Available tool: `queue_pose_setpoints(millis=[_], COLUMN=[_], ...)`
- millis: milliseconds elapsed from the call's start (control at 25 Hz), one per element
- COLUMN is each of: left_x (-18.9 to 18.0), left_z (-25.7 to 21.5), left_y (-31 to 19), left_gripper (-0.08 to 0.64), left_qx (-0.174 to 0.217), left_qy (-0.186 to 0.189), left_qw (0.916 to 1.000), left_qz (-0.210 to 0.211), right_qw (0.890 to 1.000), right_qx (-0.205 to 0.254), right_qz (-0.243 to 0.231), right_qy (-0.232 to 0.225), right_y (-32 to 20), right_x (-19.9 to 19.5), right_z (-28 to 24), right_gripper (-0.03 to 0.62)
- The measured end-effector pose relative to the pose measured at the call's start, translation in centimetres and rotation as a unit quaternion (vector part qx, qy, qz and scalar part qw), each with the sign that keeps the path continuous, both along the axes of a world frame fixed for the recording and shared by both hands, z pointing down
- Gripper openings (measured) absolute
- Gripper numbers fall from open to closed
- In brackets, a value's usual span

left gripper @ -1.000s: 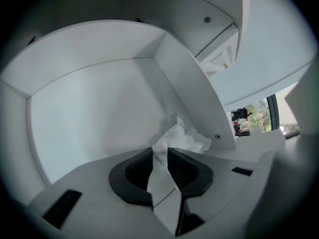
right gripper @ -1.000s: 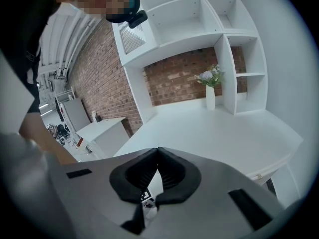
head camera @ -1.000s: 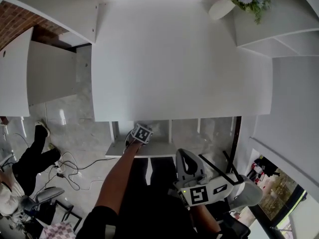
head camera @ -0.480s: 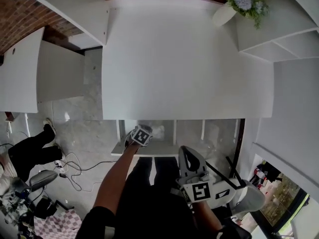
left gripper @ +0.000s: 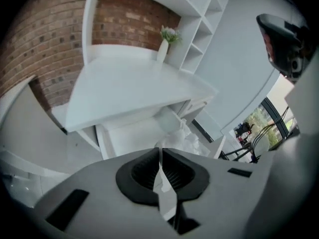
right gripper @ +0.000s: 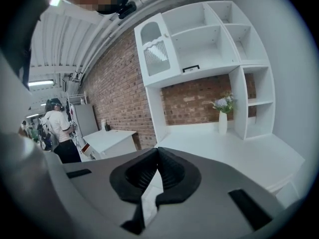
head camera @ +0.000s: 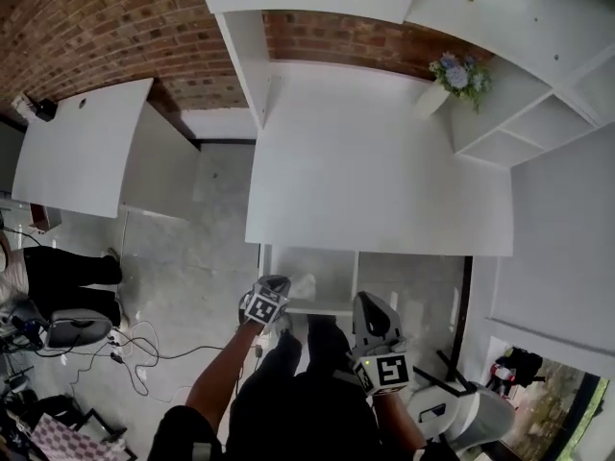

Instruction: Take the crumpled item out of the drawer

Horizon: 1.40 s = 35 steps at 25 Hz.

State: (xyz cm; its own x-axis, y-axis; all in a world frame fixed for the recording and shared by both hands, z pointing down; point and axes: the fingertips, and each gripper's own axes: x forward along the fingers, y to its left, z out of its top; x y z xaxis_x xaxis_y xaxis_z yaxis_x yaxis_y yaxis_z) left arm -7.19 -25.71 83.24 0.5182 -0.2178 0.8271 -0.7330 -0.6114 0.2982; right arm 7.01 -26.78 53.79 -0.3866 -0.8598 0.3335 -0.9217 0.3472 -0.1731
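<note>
Under the white desk [head camera: 375,190] the drawer [head camera: 322,306] stands pulled out. The crumpled item [head camera: 303,284] is a wad of white paper at the drawer's left side. My left gripper [head camera: 278,286] reaches it from the near side. In the left gripper view its jaws [left gripper: 160,152] are pinched together on a fold of the crumpled item [left gripper: 192,142], which bulges beyond the tips over the drawer [left gripper: 132,133]. My right gripper [head camera: 366,303] hangs to the right, near the drawer's front; its jaws [right gripper: 157,151] are shut with nothing between them.
A vase of flowers [head camera: 450,73] stands at the desk's back right beside white shelves [head camera: 524,113]. A second white table [head camera: 82,152] is at the left. A person [head camera: 58,275] and floor cables [head camera: 135,339] are at the lower left. Brick wall [head camera: 115,27] behind.
The left gripper has closed on the white wad and drawn back from inside the drawer toward me. The head view has lifted, so the brick wall and shelves show.
</note>
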Motion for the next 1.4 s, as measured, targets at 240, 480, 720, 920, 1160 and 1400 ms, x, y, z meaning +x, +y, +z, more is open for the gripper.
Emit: queue_pose_setpoints(millis=[240,480,720,920,1160,1400], left_x=[-5.4,-9.1,-10.6,-9.6,-7.1,-5.7], left_z=[-13.1,-26.0,-35.0,-37.7,-37.9,-37.2], left_y=[-0.7,3.0,7.3,10.6,11.3,11.1], left_gripper=[0.037,0.037,0.037,0.037,0.037,0.037], left_qx=[0.149,0.276,0.355,0.372,0.376,0.371], left_qy=[0.057,0.083,0.127,0.140,0.138,0.136], left_qw=[0.9782,0.9407,0.9022,0.8925,0.8956,0.9000], left_qz=[-0.133,-0.179,-0.209,-0.213,-0.194,-0.184], right_qw=[0.999,0.998,0.998,0.998,0.998,0.998], right_qx=[0.035,0.054,0.064,0.063,0.061,0.055], right_qz=[0.012,0.024,0.024,0.026,0.021,0.012], right_qy=[0.003,-0.006,-0.005,-0.008,-0.011,-0.009], right_y=[3.9,8.5,10.6,12.2,12.1,11.7], right_x=[-3.3,-5.4,-5.2,-3.7,-2.4,-2.1], right_z=[-5.6,-8.5,-10.3,-10.5,-9.9,-9.1], right_gripper=[0.012,0.012,0.014,0.014,0.014,0.012])
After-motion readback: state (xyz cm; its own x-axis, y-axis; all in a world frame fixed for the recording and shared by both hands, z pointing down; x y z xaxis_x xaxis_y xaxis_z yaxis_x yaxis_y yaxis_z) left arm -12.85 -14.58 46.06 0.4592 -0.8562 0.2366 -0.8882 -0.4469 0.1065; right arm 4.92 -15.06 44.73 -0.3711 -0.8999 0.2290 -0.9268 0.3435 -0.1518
